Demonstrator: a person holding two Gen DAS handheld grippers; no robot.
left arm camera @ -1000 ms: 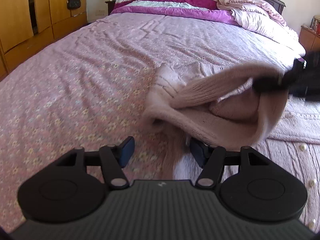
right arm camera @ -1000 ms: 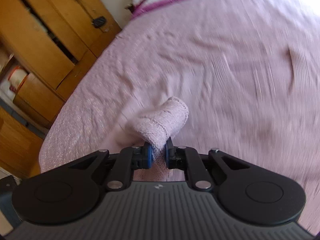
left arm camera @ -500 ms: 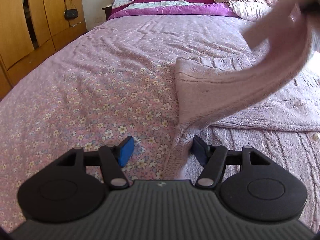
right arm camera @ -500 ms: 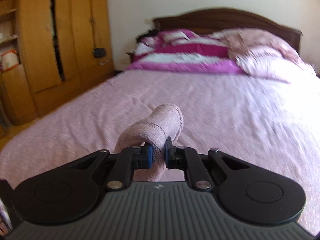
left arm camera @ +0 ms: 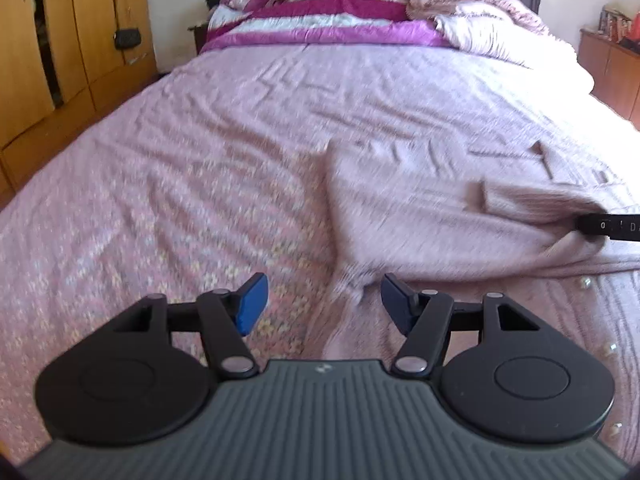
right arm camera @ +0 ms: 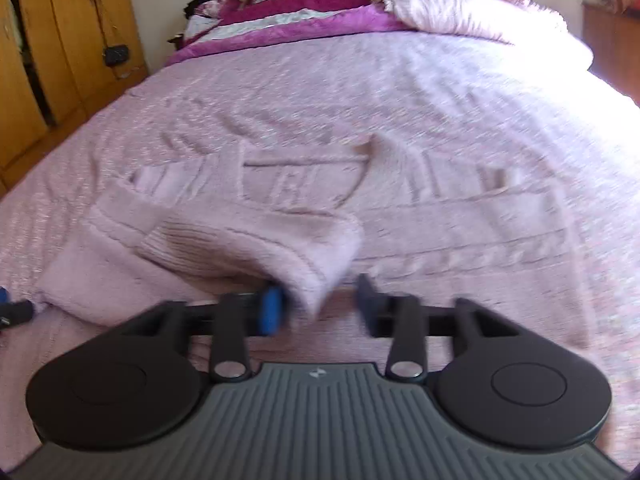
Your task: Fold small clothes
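2 tongs, left [left arm camera: 322,300] and right [right arm camera: 318,308], spread apart over pink sweater [right arm camera: 248,240]; no legible writing.

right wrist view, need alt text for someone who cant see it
The right gripper, jaws open, hovers over a pale pink knit sweater spread on a pink bedspread, its sleeve folded across the body with the cuff between the fingers. A purple striped blanket lies at the head of the bed, wooden wardrobes to the left. The picture is motion-blurred.
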